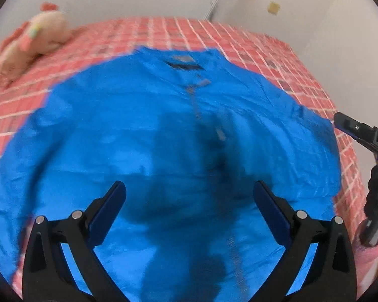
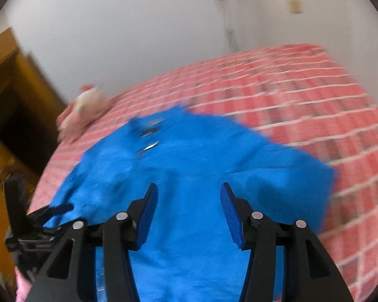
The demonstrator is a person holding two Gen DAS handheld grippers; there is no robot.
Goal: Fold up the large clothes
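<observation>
A large bright blue jacket (image 1: 148,136) lies spread flat on a bed, collar at the far end, zip running down its middle. It also shows in the right wrist view (image 2: 189,166). My left gripper (image 1: 189,188) hovers above the jacket's lower middle, open and empty. My right gripper (image 2: 189,191) is open and empty above the jacket's near right part. The right gripper's body shows at the right edge of the left wrist view (image 1: 365,136). The left gripper shows at the lower left of the right wrist view (image 2: 37,221). Both views are blurred.
The bed has a pink checked cover (image 1: 239,37), also in the right wrist view (image 2: 302,88). A pale pink plush toy (image 1: 35,40) lies at the bed's far left corner. White walls stand behind. A brown wooden door (image 2: 10,80) is at the left.
</observation>
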